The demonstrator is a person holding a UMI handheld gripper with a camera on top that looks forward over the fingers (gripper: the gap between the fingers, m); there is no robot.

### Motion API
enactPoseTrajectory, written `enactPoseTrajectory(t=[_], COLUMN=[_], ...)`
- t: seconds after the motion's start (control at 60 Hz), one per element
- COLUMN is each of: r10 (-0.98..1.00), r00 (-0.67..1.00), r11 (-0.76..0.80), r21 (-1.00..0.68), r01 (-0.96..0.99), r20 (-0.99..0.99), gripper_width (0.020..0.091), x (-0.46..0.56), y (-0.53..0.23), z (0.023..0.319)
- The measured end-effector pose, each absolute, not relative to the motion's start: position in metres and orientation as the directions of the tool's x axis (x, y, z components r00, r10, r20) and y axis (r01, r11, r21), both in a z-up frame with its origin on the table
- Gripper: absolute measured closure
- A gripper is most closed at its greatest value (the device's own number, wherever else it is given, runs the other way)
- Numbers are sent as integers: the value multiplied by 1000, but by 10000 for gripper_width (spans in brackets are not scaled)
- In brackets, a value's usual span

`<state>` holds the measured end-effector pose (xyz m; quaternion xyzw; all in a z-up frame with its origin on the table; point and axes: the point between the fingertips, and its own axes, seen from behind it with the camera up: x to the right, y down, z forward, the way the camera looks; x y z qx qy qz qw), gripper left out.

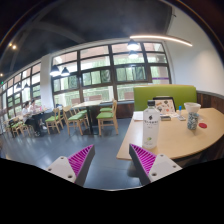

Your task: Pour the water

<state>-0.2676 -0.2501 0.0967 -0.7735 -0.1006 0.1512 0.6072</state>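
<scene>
A clear water bottle (151, 127) with a white label and dark cap stands upright on a light wooden table (190, 142), ahead and to the right of my gripper (112, 160). A clear plastic cup (192, 116) stands further back on the same table, right of the bottle. My two fingers with magenta pads (80, 159) are spread wide apart with nothing between them; only the grey floor shows in the gap. The bottle is just beyond the right finger's tip.
A green sofa (165, 96) stands behind the table. Small items and papers lie at the table's back (163, 105). Wooden tables with green chairs (106, 117) fill the room's left, where a person (35, 113) sits. Large windows line the far wall.
</scene>
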Motion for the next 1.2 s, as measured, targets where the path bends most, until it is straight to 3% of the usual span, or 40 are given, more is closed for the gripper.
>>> enactPoseTrajectory(t=[0.4,0.617,0.983,1.017,1.067,1.2], r10=[248,200,58,78,100,95], r00=[968,980,998,996,994,995], r11=[-183,-62,-28,-43,-58,-69], r21=[-983,-997,-999,-998,-998,-998], r01=[19,36,41,40,39,4], r20=[-27,23,39,37,33,-3], gripper_width=[308,312,309,334,535,545], x=[-224,-182,-154,-159,-165,-169], y=[-221,-152,-27,-20,-11,-5], z=[102,110,105,100,93,90])
